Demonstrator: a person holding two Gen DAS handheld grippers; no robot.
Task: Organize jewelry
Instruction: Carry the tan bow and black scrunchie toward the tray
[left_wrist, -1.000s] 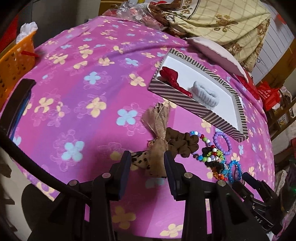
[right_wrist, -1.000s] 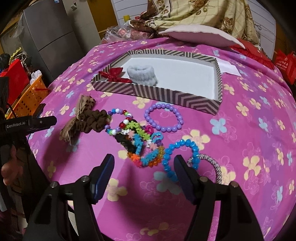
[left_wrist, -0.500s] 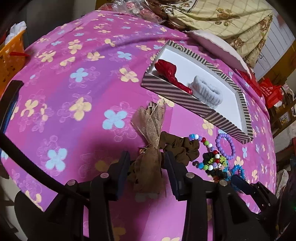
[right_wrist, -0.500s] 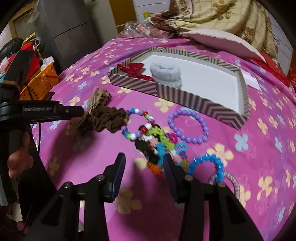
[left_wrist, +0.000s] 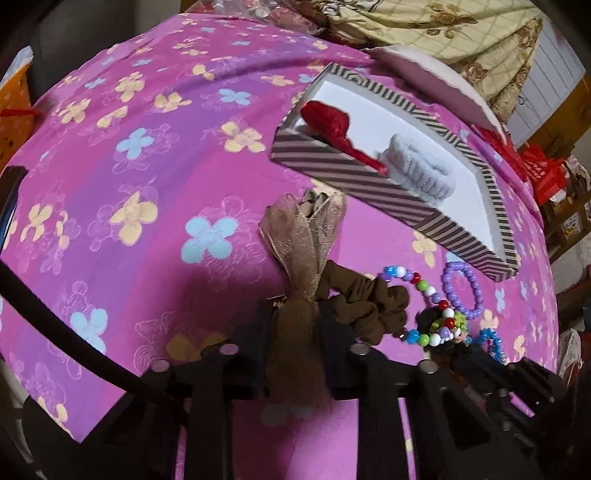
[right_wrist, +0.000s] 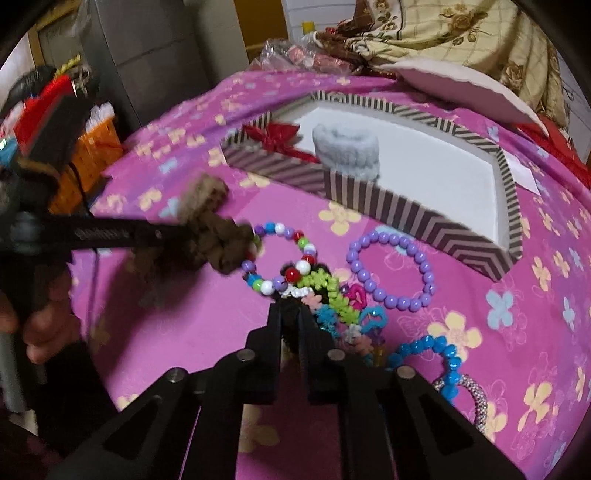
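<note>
My left gripper (left_wrist: 295, 332) is shut on the brown ribbon scrunchie (left_wrist: 301, 266), which also shows blurred in the right wrist view (right_wrist: 218, 236). My right gripper (right_wrist: 290, 314) is shut on a black hair tie (right_wrist: 291, 328) in the pile of coloured bead bracelets (right_wrist: 325, 291). A purple bead bracelet (right_wrist: 391, 266) lies beside the pile. The striped box (left_wrist: 369, 181) holds a red bow (left_wrist: 328, 118) and a grey scrunchie (left_wrist: 417, 166); the box also shows in the right wrist view (right_wrist: 417, 214).
A blue bead bracelet (right_wrist: 428, 350) and a silver bangle (right_wrist: 469, 395) lie at the right. A pink flowered cloth (left_wrist: 147, 166) covers the table. An orange basket (right_wrist: 92, 158) stands off the left edge. A pillow (right_wrist: 454, 85) and blanket lie behind the box.
Both grippers have closed: the left on the brown ribbon scrunchie, the right on the black hair tie in the bracelet pile. The right gripper moved forward to the pile.
</note>
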